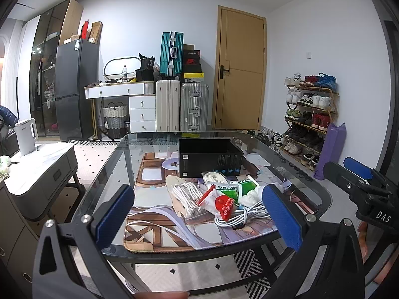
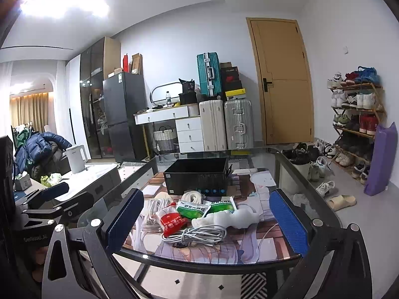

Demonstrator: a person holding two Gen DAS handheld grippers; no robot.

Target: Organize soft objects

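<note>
Both grippers' fingers were spread and empty; the white cable coil [image 2: 193, 234] lay at 12 o'clock, nearer the right gripper [image 2: 207, 220]

Glossy glass table [image 2: 306, 182], matt black box [image 2: 197, 174], shiny plastic packets [image 2: 192, 209]

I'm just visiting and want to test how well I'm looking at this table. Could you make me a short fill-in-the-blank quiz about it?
1. The box behind the pile is coloured ____.
2. Both the left gripper and the right gripper hold their fingers ____, with nothing between them.
3. The coiled white cable lies on a printed ____ covering the glass table.
4. The two packets in the pile are mostly ____.

Missing words: black; open; mat; green
</note>
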